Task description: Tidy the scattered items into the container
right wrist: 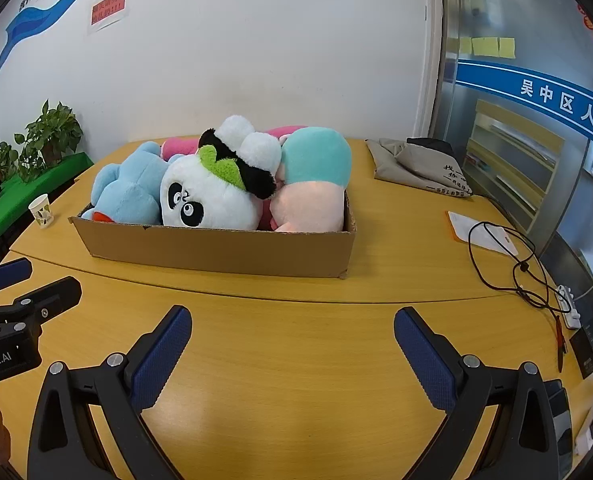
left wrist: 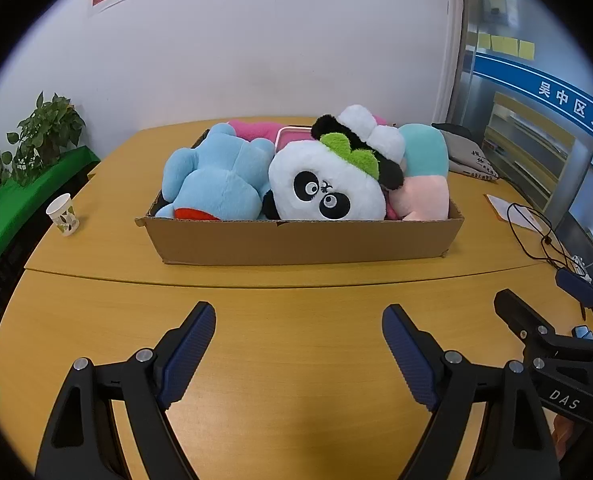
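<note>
A shallow cardboard box [left wrist: 296, 240] [right wrist: 216, 252] stands on the wooden table, full of plush toys. A panda plush [left wrist: 328, 188] [right wrist: 208, 196] lies in the middle, a light blue plush [left wrist: 216, 180] [right wrist: 128, 188] at the left, a teal-and-pink plush [left wrist: 426, 176] [right wrist: 312, 184] at the right, a pink one [left wrist: 256, 128] behind. My left gripper [left wrist: 298, 320] is open and empty, over bare table in front of the box. My right gripper [right wrist: 292, 324] is open and empty, also in front of the box. Each gripper shows at the other view's edge.
A paper cup [left wrist: 63, 215] [right wrist: 41, 210] stands left of the box. A grey cloth bag [right wrist: 420, 168], a paper sheet [right wrist: 480, 232], a black cable [right wrist: 508, 264] and a power strip [right wrist: 568, 304] lie at the right. Potted plants [left wrist: 44, 136] stand beyond the table's left edge.
</note>
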Demonstrator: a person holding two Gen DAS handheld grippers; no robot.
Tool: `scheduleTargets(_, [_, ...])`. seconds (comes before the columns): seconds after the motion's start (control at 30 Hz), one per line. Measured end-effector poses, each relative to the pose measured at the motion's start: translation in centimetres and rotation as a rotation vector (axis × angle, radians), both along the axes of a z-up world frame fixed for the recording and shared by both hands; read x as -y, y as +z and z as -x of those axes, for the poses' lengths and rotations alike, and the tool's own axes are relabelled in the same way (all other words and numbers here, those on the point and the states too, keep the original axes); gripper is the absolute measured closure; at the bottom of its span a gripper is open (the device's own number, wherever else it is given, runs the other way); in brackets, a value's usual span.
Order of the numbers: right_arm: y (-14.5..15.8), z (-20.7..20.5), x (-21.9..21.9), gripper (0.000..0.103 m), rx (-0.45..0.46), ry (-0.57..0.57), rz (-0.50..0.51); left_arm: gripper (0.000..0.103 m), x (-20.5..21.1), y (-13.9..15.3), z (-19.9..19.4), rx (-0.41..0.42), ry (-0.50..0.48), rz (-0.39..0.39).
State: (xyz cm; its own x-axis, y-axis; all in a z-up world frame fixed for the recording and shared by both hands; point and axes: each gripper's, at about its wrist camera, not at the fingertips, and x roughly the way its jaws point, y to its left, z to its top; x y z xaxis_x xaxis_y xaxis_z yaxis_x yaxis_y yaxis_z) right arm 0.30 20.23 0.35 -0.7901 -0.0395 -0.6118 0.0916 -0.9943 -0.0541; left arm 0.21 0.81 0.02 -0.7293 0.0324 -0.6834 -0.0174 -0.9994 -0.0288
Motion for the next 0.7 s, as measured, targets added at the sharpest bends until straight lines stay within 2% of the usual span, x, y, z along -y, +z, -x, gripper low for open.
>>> scheduleTargets(0.2, [-0.7,0.4,-0.1,0.0,0.018,0.0,-0.009,0.017,1.8,-1.2,0.9,0.001,-0.047,0.019])
scheduleTargets(0.33, [-2.4,1.2,-1.1,0.0,0.065,0.014,-0.02,0.017,5.2,-3.9,2.1,0.044,-0.047,0.072])
scheduleTargets(0.4, [-3.9,1.7,-2.3,0.0,0.097,0.037,-0.022,0.017,7.5,-5.9,2.7,0.088,-0.057,0.099])
scheduleTargets(0.47, [-6.2,2.6,-4.5,0.0,0.153,0.087,0.01,0.017,10.0,-8.1,3.2,0.145,-0.079,0.093])
scheduleTargets(0.57, [-9.5,3.4,-8.0,0.0,0.217,0.163,0.058,0.017,13.6,-11.2,3.9,0.227,-0.064,0.103])
scheduleTargets(0.63, [-11.2,3.7,-10.2,0.0,0.253,0.196,0.045,0.017,15.2,-12.8,4.1,0.252,-0.053,0.118])
scheduleTargets(0.67, [-11.9,3.7,-11.2,0.0,0.267,0.214,0.037,0.014,15.9,-13.5,4.2,0.261,-0.059,0.123])
scheduleTargets(0.7, [-12.6,3.9,-12.2,0.0,0.283,0.236,0.033,0.012,16.8,-13.7,4.2,0.244,-0.074,0.095])
